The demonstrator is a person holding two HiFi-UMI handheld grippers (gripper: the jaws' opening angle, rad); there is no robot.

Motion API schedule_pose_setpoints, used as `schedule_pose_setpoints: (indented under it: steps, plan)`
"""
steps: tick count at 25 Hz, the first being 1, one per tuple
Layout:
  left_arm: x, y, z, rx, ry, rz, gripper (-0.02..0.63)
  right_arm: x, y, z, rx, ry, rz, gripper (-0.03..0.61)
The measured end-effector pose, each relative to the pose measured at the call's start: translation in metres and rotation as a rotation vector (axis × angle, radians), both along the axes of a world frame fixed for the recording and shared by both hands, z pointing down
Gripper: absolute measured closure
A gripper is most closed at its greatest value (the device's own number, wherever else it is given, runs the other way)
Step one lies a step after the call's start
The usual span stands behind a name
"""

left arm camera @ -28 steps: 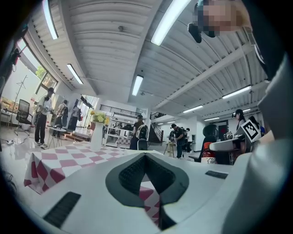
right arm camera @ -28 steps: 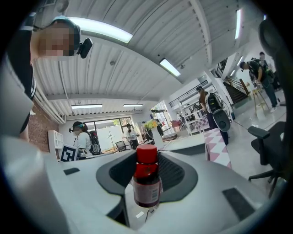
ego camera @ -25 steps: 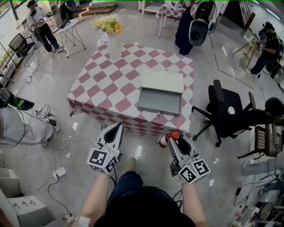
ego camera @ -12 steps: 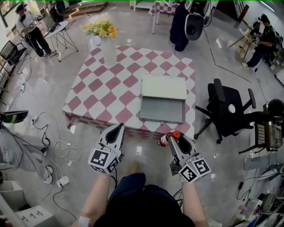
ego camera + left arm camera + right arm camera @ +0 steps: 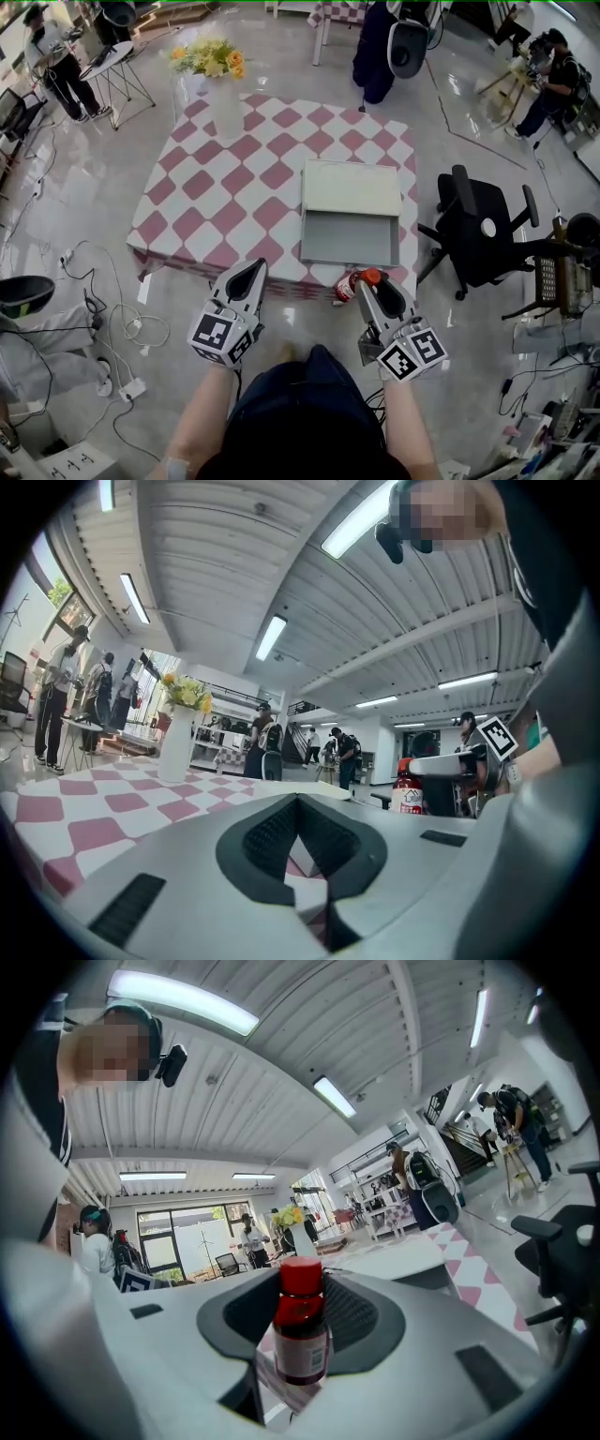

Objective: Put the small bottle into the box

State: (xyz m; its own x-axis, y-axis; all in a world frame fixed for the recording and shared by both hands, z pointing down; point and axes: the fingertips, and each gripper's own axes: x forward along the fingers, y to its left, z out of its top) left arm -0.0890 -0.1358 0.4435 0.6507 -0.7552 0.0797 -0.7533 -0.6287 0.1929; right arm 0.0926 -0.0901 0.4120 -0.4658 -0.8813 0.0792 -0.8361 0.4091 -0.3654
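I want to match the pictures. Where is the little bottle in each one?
Head view: small bottle bottom centre, in the right tool.
Left gripper view: small bottle at right, mid-height.
Right gripper view: small bottle dead centre.
Shared landmark: flower vase.

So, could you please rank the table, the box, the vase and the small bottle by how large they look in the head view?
1. table
2. box
3. vase
4. small bottle, smallest despite being nearest the camera
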Motion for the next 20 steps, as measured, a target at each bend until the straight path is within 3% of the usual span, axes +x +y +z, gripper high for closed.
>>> schedule_pose_setpoints:
  steps: [20]
  plan:
    - [0.016, -0.057, 0.015, -0.011, -0.010, 0.020, 0.612, -0.017, -0.070, 0.013, -0.033, 0.025, -0.101, 0.435]
